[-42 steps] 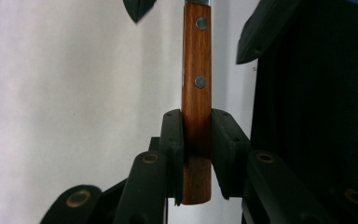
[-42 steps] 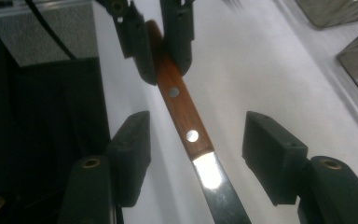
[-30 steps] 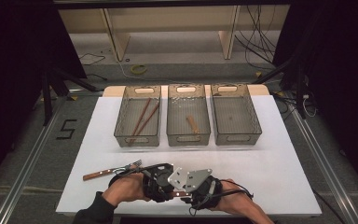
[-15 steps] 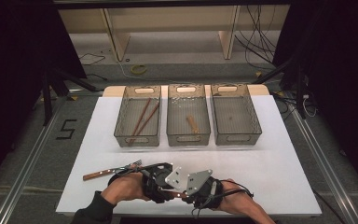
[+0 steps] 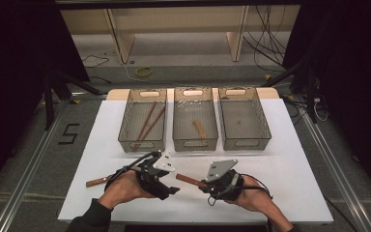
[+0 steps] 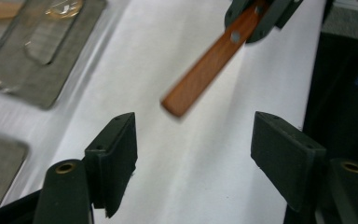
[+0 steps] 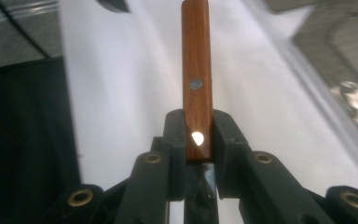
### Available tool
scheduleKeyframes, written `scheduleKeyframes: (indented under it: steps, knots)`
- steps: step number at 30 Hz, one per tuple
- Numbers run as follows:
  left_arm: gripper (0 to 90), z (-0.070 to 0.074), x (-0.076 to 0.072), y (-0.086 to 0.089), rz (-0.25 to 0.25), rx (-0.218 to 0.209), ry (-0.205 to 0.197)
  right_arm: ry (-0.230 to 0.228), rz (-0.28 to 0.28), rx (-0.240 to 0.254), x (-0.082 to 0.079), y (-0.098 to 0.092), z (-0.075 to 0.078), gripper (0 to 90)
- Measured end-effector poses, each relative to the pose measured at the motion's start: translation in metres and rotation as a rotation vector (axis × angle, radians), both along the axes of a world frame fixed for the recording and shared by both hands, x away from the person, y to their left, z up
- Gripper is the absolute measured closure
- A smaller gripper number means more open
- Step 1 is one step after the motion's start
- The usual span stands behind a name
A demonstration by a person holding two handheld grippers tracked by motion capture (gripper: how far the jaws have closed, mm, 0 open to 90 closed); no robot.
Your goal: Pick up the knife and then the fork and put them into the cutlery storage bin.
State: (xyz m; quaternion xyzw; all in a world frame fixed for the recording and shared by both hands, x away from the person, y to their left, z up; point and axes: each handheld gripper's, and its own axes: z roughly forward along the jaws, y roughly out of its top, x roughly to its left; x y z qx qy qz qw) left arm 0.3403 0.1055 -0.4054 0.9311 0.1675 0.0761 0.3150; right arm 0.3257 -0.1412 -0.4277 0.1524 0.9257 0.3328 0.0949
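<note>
The handover has just gone through: a second ago both grippers were pressed together near the front of the counter (image 5: 290, 145), and now they stand apart, with the knife's wooden handle (image 5: 189, 180) carried off by the right gripper (image 5: 204, 183), whose jaws have closed tight on the handle's end. The left gripper (image 5: 173, 186) has just been opening and now stands wide, nothing between its jaws, the free end of the handle hanging just ahead of them. That suggests the knife is ready to go into one of the three clear bins (image 5: 244, 116) well beyond both grippers. Another wooden-handled utensil (image 5: 98, 181) lies on the white counter just outside the left gripper. Farther off are dark floor, loose cables and pale shelving uprights.
</note>
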Motion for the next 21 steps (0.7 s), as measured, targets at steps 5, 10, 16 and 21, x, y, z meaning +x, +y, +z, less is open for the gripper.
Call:
scheduleKeyframes:
  steps: [5, 10, 16, 21]
  knots:
    - [25.8, -0.006, 0.005, 0.016, 0.087, -0.043, -0.006, -0.013, -0.085, 0.026, 0.013, -0.014, 0.008, 78.0]
    - [23.6, -0.015, 0.011, 0.037, 0.175, -0.094, -0.012, -0.017, -0.167, 0.063, 0.028, -0.029, 0.016, 78.0]
    - [22.4, -0.023, 0.017, 0.067, 0.287, -0.157, -0.016, -0.022, -0.274, 0.100, 0.051, -0.046, 0.028, 78.0]
    - [21.0, -0.029, 0.021, 0.089, 0.353, -0.184, -0.013, -0.025, -0.359, 0.132, 0.071, -0.060, 0.040, 78.0]
